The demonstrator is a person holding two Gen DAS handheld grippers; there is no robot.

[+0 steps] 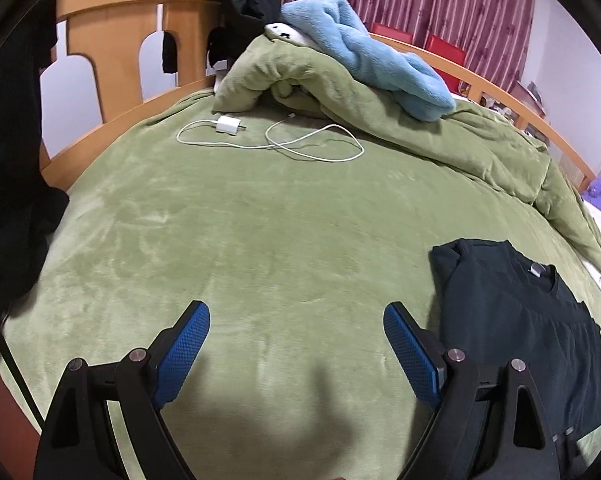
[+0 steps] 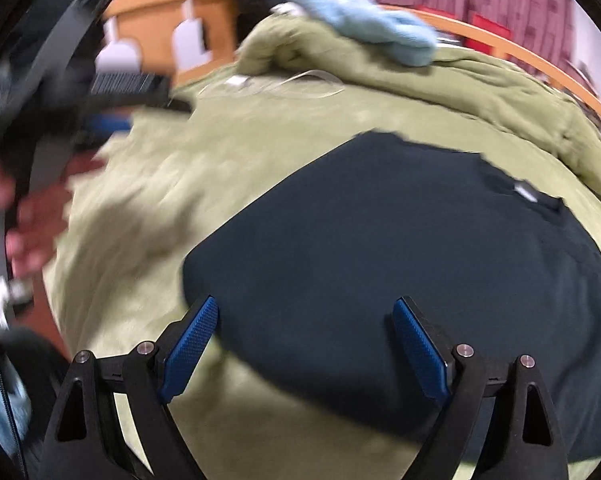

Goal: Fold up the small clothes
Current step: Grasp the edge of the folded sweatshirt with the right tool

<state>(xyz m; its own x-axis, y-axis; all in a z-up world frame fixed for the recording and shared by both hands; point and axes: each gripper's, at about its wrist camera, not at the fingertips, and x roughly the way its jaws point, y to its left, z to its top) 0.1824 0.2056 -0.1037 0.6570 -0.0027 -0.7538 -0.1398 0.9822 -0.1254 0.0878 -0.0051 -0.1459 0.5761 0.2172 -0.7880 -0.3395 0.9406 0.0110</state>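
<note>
- The dark shirt [image 2: 400,248] is found lying flat on the green bed cover [image 1: 240,240], towards the right edge of the bed, with its collar and label turned to the far side.
- The left tongs [image 1: 296,354] are noted spread wide over bare cover beside the shirt, with nothing between the pads.
- The right tongs [image 2: 305,350] are noted spread wide above the shirt's near hem, gripping nothing; this view is blurred.
- The step in hand is judged to be the approach for a first fold.
- It is advised that each near corner be pinched through a single layer only, that both be lifted level, and that the fold be laid towards the collar.
- The white charger cable [image 1: 284,142] near the head of the bed is well apart and is not considered an obstruction.
</note>
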